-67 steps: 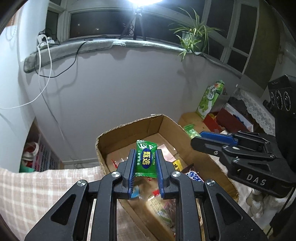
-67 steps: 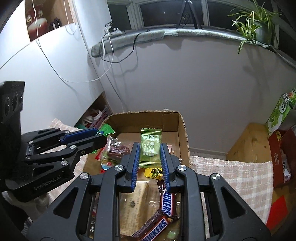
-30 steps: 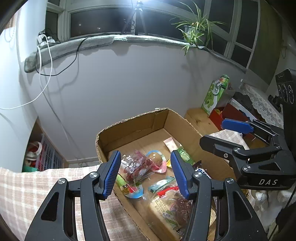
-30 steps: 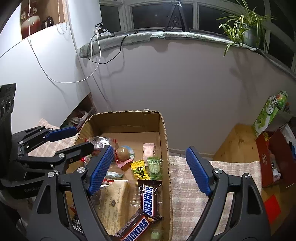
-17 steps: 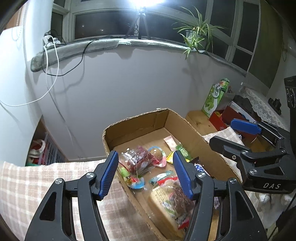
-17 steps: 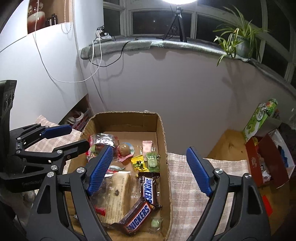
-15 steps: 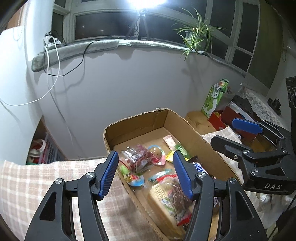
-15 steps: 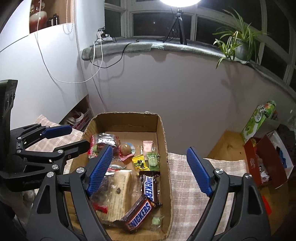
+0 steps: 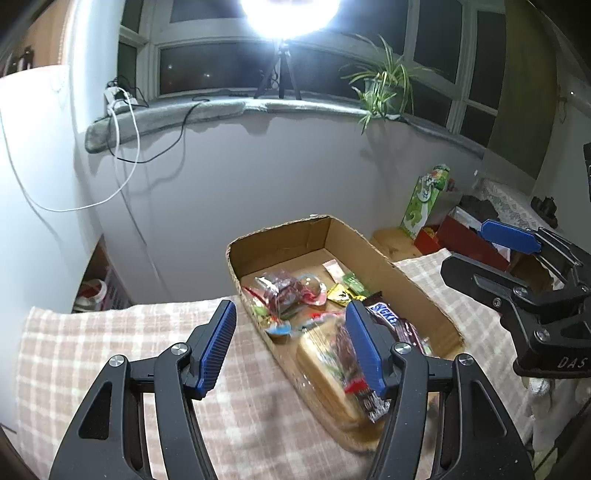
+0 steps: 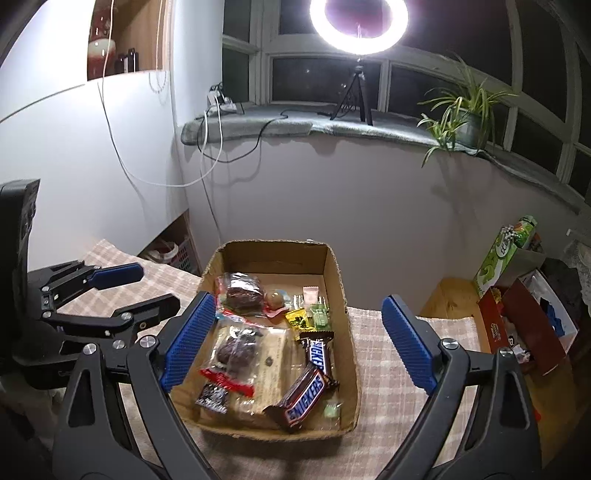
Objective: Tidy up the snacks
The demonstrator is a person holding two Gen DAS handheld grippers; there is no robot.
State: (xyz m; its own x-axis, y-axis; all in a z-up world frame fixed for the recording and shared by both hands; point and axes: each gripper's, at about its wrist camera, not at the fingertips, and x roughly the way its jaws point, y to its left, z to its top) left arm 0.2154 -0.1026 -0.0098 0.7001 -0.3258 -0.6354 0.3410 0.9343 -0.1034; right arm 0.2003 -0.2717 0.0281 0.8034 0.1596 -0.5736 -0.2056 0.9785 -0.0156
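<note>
Checked cloth [image 10: 384,373] covers the table under a ring light [image 10: 359,26], and on it sits the cardboard box [image 10: 338,280] holding the snacks — two Snickers bars [image 10: 306,397], green candies [image 10: 320,314] and clear-wrapped cakes [image 10: 236,350]. Both tongs hang empty above it: the left gripper [image 9: 291,347] stands apart, the right gripper [image 10: 295,339] is opening wider. The risk, I judge, is a low finger catching the box wall on the next reach — dragging the light box or tipping it.

Open-topped cardboard box [image 10: 341,280], snacks [image 10: 258,354] crowding its near floor
</note>
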